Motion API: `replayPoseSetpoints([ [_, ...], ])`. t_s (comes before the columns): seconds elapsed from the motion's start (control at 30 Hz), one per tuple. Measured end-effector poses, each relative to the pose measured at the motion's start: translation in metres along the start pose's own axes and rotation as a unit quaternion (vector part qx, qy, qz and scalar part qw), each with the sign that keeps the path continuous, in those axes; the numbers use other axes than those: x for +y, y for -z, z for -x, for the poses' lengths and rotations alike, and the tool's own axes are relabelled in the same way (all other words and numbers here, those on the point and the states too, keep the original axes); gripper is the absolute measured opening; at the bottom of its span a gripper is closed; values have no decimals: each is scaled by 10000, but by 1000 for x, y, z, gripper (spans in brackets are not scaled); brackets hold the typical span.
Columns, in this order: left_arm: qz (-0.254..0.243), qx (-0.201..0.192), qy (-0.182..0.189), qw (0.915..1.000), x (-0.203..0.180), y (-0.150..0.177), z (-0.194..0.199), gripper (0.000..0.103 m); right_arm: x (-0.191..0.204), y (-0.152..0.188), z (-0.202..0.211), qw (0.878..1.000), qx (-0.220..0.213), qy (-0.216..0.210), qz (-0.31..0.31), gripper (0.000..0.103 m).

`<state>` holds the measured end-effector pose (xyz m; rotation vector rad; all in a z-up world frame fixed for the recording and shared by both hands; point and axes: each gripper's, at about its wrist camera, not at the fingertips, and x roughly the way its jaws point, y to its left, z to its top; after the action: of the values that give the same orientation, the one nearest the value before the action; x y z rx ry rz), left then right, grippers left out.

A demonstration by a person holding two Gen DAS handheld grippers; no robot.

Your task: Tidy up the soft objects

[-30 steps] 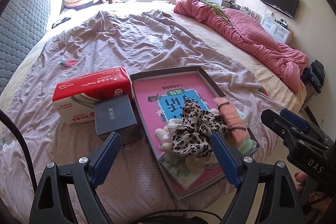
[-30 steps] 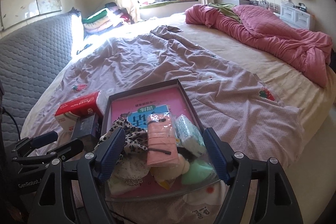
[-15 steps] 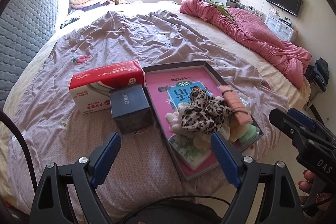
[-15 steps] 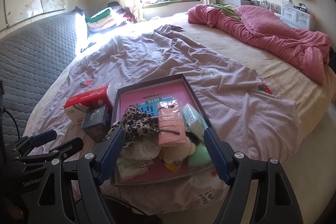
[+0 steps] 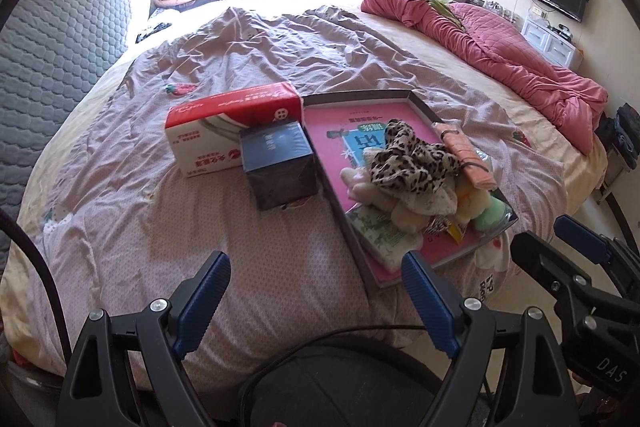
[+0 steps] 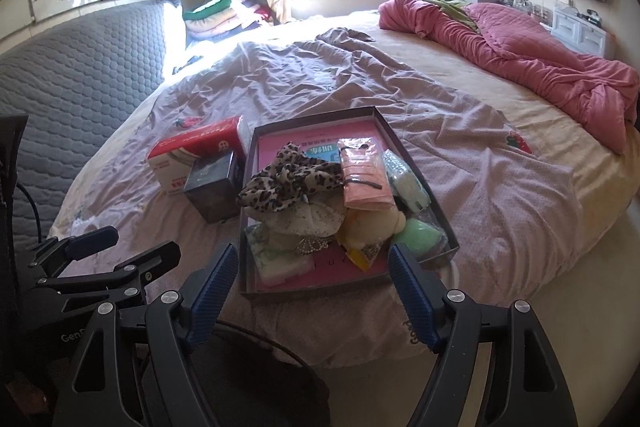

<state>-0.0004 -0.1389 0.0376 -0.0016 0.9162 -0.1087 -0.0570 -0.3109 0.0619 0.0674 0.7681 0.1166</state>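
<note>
A shallow dark box lid with a pink book inside lies on the bed's near edge. Piled in it are a leopard-print scrunchie, a pink cloth roll, cream and green plush pieces, and a tissue pack. My left gripper is open and empty, held back off the bed's edge. My right gripper is open and empty, just short of the lid's near rim.
A red-and-white tissue box and a dark blue box stand left of the lid. A pink quilt lies at the right. A grey headboard is on the left.
Both grippers have pulled back from the bed, so the lid and its pile look farther away. Both stay open and empty. Nothing on the bed has moved.
</note>
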Motion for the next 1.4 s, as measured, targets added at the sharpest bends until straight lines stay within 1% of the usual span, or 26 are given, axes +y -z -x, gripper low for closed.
replayPoseSetpoints([
  [0.07, 52, 44, -54, 10000, 3, 6, 3, 87, 2, 4, 3, 10000, 9, 19, 25, 79],
  [0.2, 90, 113, -123, 9998, 6, 17, 7, 87, 1, 15, 10, 9999, 76, -88, -8, 79],
  [0.37, 32, 118, -267, 9996, 4, 25, 13, 87, 6, 26, 15, 9997, 107, -173, 151, 79],
  [0.47, -1, 134, -300, 9995, 2, 27, 15, 87, 7, 25, 18, 9998, 33, -160, 144, 79],
  [0.87, -3, 219, -403, 9989, 2, 32, 14, 87, 10, 27, 10, 9993, 178, -270, 164, 79],
  [1.4, -27, 246, -457, 9987, 1, 33, 15, 87, 11, 28, 10, 9994, 173, -265, 163, 79],
])
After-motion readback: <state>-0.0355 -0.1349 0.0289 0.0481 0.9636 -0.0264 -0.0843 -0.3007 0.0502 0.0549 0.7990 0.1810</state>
